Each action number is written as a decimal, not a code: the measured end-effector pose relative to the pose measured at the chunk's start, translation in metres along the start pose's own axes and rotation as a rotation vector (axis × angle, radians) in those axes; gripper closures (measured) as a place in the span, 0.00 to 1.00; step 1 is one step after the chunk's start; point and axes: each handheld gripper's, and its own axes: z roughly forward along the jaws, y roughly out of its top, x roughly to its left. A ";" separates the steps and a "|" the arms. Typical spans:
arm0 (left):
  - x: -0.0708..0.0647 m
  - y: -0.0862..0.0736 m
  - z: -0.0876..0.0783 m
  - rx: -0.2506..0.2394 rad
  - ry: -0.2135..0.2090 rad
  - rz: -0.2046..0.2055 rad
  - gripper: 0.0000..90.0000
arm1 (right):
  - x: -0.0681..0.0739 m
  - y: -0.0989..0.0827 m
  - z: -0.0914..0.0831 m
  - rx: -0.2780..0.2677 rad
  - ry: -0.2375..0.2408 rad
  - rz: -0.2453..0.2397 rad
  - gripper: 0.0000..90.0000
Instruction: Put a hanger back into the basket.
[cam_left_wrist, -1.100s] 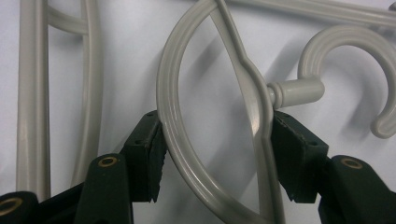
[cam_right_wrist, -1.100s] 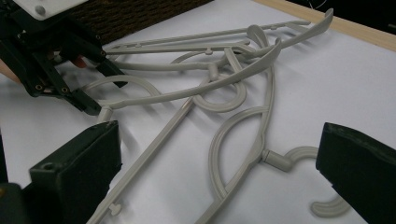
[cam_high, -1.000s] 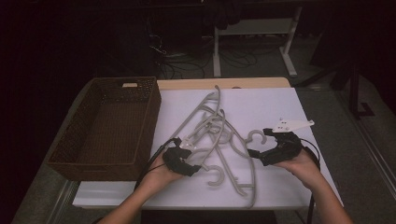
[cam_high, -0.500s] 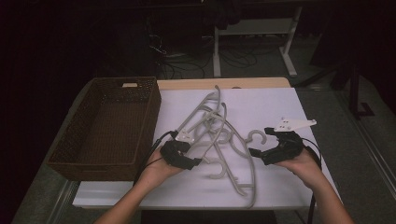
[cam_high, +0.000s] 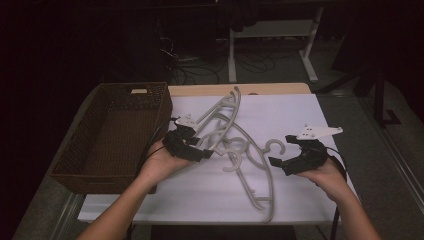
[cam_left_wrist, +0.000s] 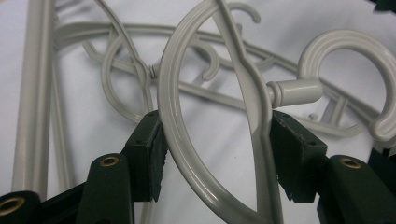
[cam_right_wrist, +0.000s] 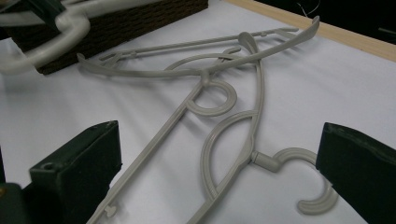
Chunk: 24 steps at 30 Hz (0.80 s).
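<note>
While your left tool (cam_high: 200, 151) grips a grey hanger's neck (cam_left_wrist: 210, 140) at mid-frame, right tool (cam_high: 281, 164) gapes empty — next, probably lift it clear toward the basket (cam_high: 112, 131) at left.

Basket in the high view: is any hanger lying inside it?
No, the brown wicker basket holds nothing; the grey hangers lie on the white tabletop beside it.
</note>
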 end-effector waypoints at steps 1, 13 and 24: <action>-0.001 0.003 -0.003 -0.003 0.002 0.006 0.46 | 0.000 0.000 0.000 -0.001 0.000 0.001 0.00; 0.009 0.024 -0.038 -0.008 0.061 0.043 0.47 | -0.002 0.000 -0.001 -0.003 -0.003 0.004 0.00; 0.056 0.010 -0.099 -0.035 0.121 0.005 0.46 | -0.003 -0.001 -0.001 0.000 -0.005 0.005 0.00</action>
